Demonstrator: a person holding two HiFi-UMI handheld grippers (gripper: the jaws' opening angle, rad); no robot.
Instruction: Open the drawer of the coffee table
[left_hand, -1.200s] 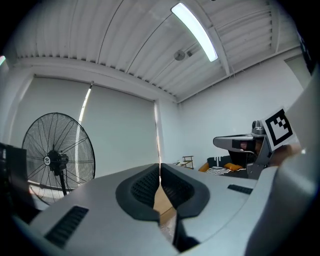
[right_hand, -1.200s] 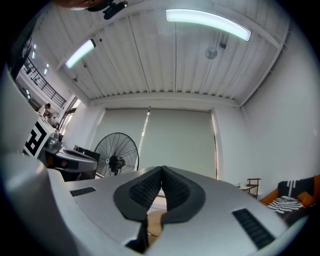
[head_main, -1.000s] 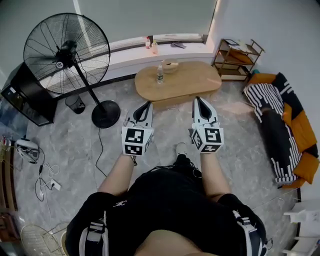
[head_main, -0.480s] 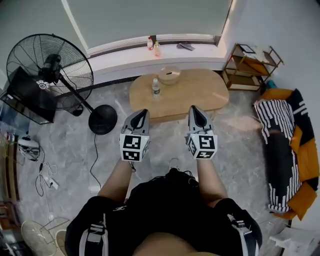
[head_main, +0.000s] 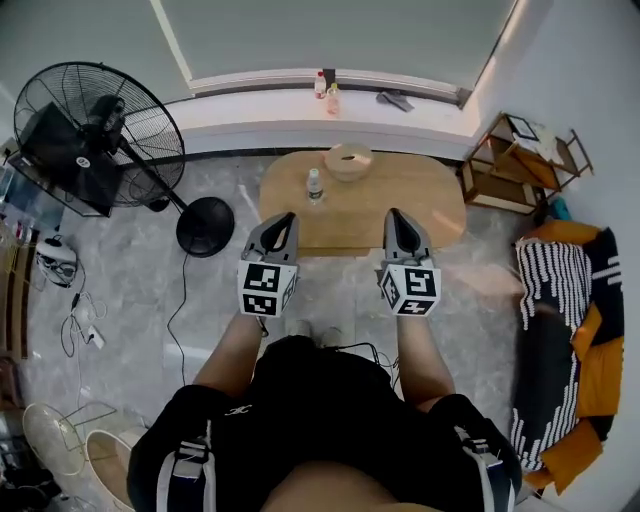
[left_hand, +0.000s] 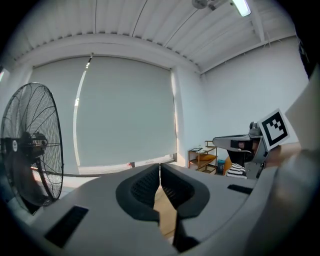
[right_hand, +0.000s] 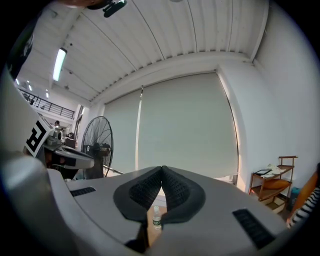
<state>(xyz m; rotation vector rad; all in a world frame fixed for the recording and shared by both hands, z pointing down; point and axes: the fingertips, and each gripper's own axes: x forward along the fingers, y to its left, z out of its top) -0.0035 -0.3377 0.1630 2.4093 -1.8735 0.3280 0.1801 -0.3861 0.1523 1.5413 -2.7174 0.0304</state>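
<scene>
The oval wooden coffee table (head_main: 420, 205) stands ahead of me by the window wall; its drawer front is not discernible from above. My left gripper (head_main: 287, 219) and right gripper (head_main: 393, 216) are held side by side at the table's near edge, above the floor, both shut and empty. In the left gripper view the closed left gripper (left_hand: 160, 167) shows a strip of the table top (left_hand: 164, 210) between its pads. The right gripper (right_hand: 161, 172) frames a small water bottle (right_hand: 156, 218) standing on the table.
A water bottle (head_main: 314, 186) and a wooden bowl (head_main: 349, 160) sit on the table. A large standing fan (head_main: 100, 125) is at the left, with its base (head_main: 205, 226) near the table. A wooden shelf (head_main: 525, 160) and a sofa with striped cushion (head_main: 560, 300) stand right. Cables (head_main: 75, 325) lie on the floor.
The person has walked toward the coffee table, so both grippers now reach its near edge. The table looks larger and closer; the fan has slid left in the view.
</scene>
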